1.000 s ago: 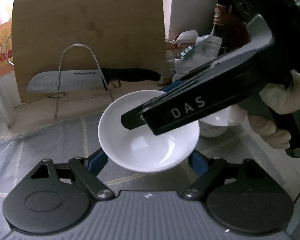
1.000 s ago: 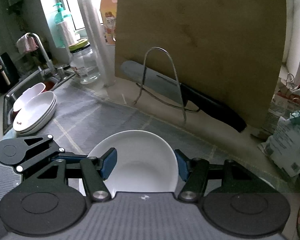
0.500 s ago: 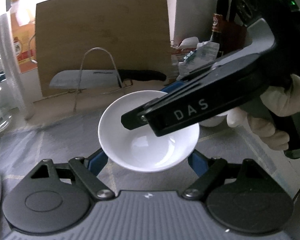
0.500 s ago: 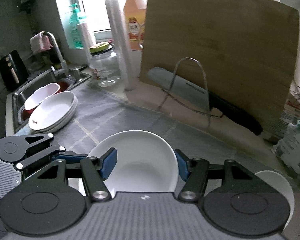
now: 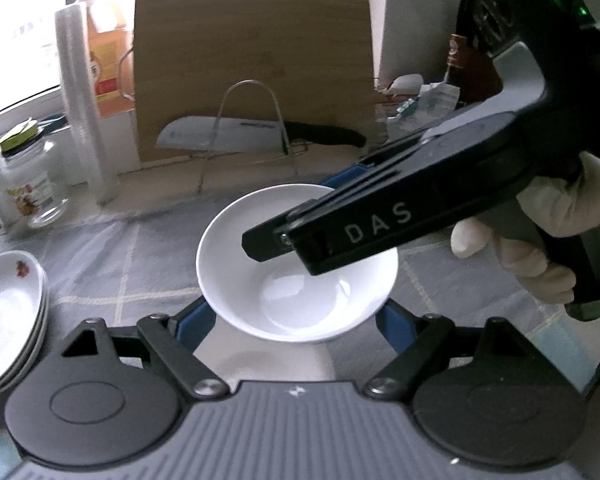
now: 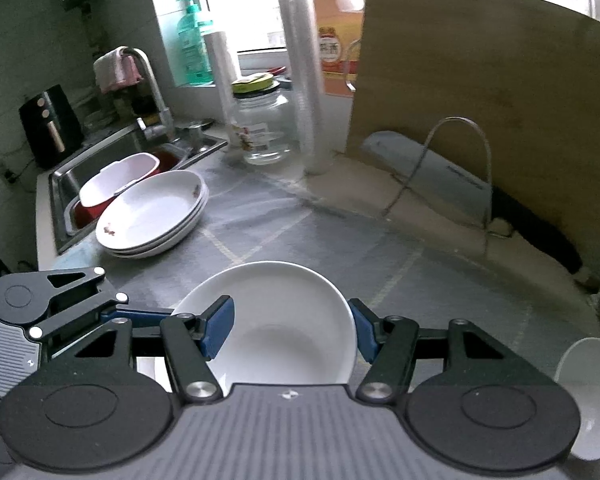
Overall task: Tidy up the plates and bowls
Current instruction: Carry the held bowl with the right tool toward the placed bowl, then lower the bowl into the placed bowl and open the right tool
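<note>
At your far left, the stack of white plates (image 6: 152,216) sits on the grey mat (image 6: 260,236) just beside the sink (image 6: 100,168), where a red and white tub (image 6: 118,176) lies. Your left tool (image 5: 296,320) has its blue fingers (image 5: 194,322) spread either side of the white bowl (image 5: 296,276); whether they press on it you cannot tell, since the bowl's underside hides the contact. The bowl is held above the table, over the mat. Your right tool (image 6: 292,328) clamps that same bowl (image 6: 276,320), one blue finger (image 6: 218,328) inside the rim and the other against the outer wall. Behind, a glass jar (image 6: 264,128) and a roll of clear film (image 6: 308,92) stand by the window. Further right, a wooden cutting board (image 6: 492,104) leans upright, with a knife (image 5: 256,136) resting in a wire rack (image 5: 252,116) before it. At your far right a second white bowl (image 6: 592,396) sits at the edge of the right wrist view.
</note>
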`<state>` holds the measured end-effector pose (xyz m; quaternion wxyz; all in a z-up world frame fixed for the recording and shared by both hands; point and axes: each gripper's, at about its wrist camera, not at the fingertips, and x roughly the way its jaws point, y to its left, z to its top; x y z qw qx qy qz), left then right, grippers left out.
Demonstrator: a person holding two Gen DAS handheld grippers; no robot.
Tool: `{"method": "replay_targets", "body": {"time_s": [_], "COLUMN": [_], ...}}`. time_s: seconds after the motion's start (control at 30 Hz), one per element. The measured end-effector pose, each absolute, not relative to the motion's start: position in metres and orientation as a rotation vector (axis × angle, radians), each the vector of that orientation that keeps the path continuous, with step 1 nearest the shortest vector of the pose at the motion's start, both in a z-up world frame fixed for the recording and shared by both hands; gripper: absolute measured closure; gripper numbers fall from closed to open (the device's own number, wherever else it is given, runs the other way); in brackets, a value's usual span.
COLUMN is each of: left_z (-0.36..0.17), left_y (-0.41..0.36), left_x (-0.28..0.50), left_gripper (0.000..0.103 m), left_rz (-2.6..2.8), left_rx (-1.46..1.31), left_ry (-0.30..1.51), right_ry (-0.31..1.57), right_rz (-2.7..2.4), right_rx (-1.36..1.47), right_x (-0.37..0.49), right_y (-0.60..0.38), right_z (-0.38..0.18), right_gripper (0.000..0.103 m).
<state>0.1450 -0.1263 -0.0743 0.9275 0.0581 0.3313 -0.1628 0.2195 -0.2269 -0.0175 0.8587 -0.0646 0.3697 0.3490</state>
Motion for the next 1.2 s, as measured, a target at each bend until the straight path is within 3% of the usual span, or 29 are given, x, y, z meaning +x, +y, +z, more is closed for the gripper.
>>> {"method": "replay_targets", "body": {"time_s": [1.2], "left_z": [-0.093], "left_y": [-0.096], "left_x": [0.12], "left_gripper": [0.017], "left_rz": [-0.298], "left_rx": [0.14], "left_ry": [0.77], "right_ry": [0.862], "right_rz": [0.782], "right_rx": [-0.12], "right_x": [0.201], "right_y": [-0.19], "right_z": [-0.054], "right_gripper": [0.035]}}
